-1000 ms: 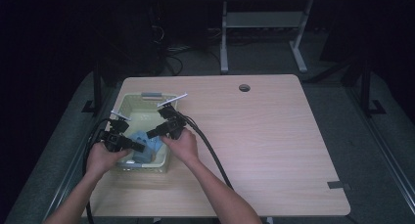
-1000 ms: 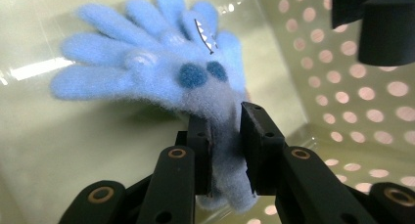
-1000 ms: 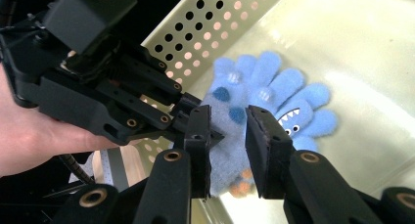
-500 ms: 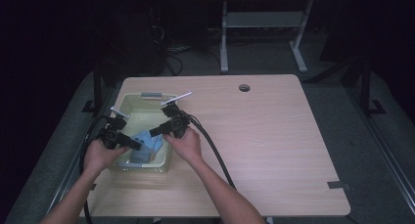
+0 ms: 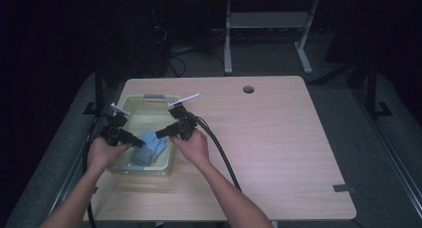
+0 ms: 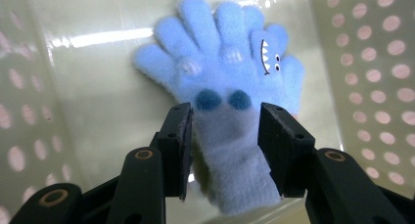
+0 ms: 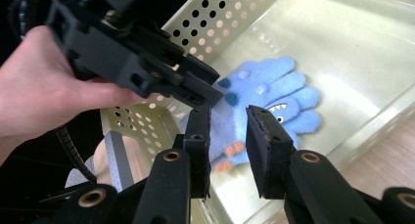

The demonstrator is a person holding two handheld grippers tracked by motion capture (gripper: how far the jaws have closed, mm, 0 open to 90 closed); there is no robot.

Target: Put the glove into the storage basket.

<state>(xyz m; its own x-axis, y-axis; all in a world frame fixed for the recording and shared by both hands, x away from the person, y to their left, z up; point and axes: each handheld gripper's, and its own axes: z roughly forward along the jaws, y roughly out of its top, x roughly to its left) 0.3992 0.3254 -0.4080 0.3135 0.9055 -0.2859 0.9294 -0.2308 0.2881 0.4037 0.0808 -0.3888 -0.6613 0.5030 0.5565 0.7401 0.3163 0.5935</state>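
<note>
In the pale perforated basket (image 5: 128,104) on your worktop (image 5: 278,138) lie blue gloves (image 6: 225,82), your left gripper (image 6: 222,136) just opening around one cuff, your right gripper (image 7: 227,136) released above them.

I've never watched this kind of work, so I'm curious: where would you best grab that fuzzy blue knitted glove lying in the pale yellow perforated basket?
Probably by the cuff. The fuzzy blue knitted glove lies flat on the floor of the pale yellow perforated basket, fingers spread away, its cuff narrow and bunched. The left gripper, whose jaws have just been opening, straddles that cuff from above, a sensible approach, since the basket walls block the sides.
</note>
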